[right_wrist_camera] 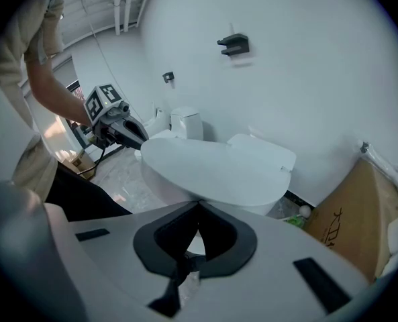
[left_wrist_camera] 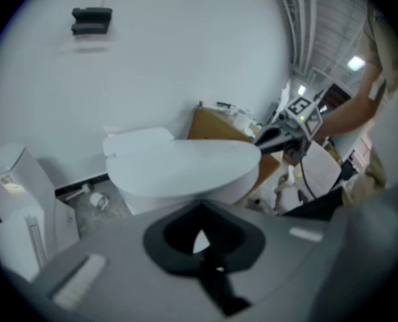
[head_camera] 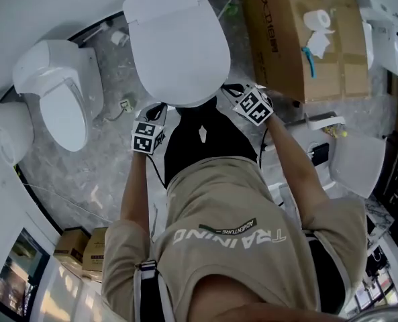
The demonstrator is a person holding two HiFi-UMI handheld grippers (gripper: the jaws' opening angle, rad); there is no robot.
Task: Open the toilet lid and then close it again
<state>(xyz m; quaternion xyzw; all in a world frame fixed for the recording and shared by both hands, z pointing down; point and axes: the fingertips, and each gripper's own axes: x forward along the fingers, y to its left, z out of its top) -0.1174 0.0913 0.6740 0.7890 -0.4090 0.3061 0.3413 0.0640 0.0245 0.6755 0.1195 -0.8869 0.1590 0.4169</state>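
A white toilet with its lid [head_camera: 178, 42] down stands against the wall, right in front of me. My left gripper [head_camera: 158, 109] sits at the lid's front left edge, its tip by the rim. My right gripper [head_camera: 228, 90] sits at the front right edge. In the left gripper view the jaws [left_wrist_camera: 199, 205] meet at a point just below the lid [left_wrist_camera: 185, 163], with nothing between them. The right gripper view shows the same: the tips [right_wrist_camera: 199, 203] are closed under the lid [right_wrist_camera: 215, 170]. Each gripper also shows in the other's view, the right gripper [left_wrist_camera: 262, 143] and the left gripper [right_wrist_camera: 137, 138].
A second white toilet [head_camera: 61, 99] stands to the left. A large cardboard box [head_camera: 286, 52] with a paper roll [head_camera: 317, 20] on it stands close on the right. Another white fixture [head_camera: 356, 163] is at the right, and small boxes [head_camera: 81, 250] at the lower left.
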